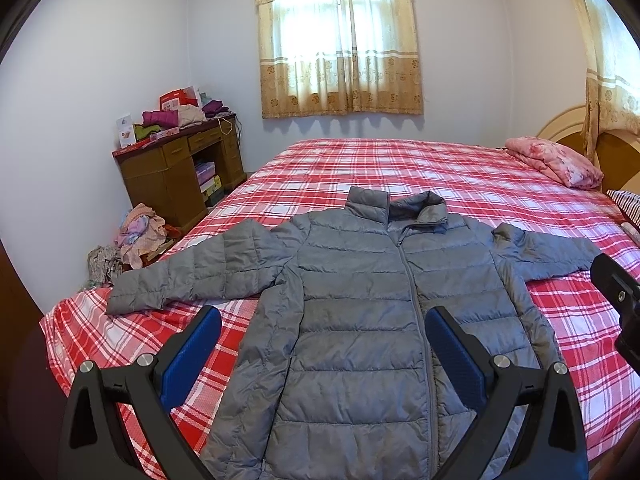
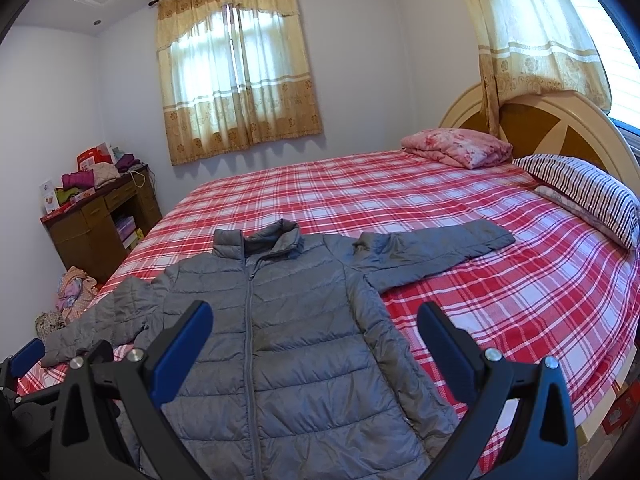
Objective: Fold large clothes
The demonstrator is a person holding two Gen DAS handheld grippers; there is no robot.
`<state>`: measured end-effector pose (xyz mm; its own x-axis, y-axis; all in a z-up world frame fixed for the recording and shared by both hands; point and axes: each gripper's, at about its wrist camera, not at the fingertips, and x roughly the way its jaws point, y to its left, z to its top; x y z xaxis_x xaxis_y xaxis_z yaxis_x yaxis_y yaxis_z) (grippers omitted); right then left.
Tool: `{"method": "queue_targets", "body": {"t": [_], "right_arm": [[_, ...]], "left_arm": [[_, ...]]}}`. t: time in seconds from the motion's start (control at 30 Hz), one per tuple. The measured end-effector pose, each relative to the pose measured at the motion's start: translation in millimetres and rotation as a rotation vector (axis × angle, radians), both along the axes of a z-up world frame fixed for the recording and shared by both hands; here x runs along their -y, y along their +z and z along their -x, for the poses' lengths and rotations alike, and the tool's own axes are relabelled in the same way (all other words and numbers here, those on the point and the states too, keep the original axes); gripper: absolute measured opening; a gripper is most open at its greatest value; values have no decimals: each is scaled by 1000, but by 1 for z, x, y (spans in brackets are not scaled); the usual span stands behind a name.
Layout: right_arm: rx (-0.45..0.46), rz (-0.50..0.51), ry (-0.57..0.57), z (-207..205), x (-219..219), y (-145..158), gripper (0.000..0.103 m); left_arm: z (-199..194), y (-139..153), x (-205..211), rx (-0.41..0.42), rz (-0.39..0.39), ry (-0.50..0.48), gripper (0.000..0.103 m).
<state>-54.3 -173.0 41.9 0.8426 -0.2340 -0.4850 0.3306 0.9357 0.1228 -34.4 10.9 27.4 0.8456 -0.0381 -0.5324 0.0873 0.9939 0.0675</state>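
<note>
A grey quilted puffer jacket (image 1: 360, 300) lies flat and zipped on the red plaid bed (image 1: 400, 168), collar away from me, both sleeves spread out sideways. It also shows in the right wrist view (image 2: 280, 328). My left gripper (image 1: 323, 354) is open and empty, held above the jacket's lower front. My right gripper (image 2: 314, 350) is open and empty, held above the jacket's lower right side. The right gripper's body shows at the right edge of the left wrist view (image 1: 618, 300). The left gripper shows at the lower left of the right wrist view (image 2: 28, 354).
A pink folded quilt (image 2: 456, 146) and a striped pillow (image 2: 584, 192) lie by the headboard (image 2: 560, 120). A wooden desk (image 1: 180, 172) piled with clothes and boxes stands left of the bed. More clothes (image 1: 136, 236) lie heaped on the floor beside it.
</note>
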Motion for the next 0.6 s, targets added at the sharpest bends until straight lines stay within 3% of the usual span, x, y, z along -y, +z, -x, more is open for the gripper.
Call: {"method": "queue_targets", "body": {"t": [0.37,0.6], "right_arm": [[-19,8,-22,-5,9,-7,103],[-23,-4,-91,-5,45,-8,103]], "left_arm": [[-7,-6,3,-17,-2,-3,102],[-15,-13,4,-39,1,-20,102]]}}
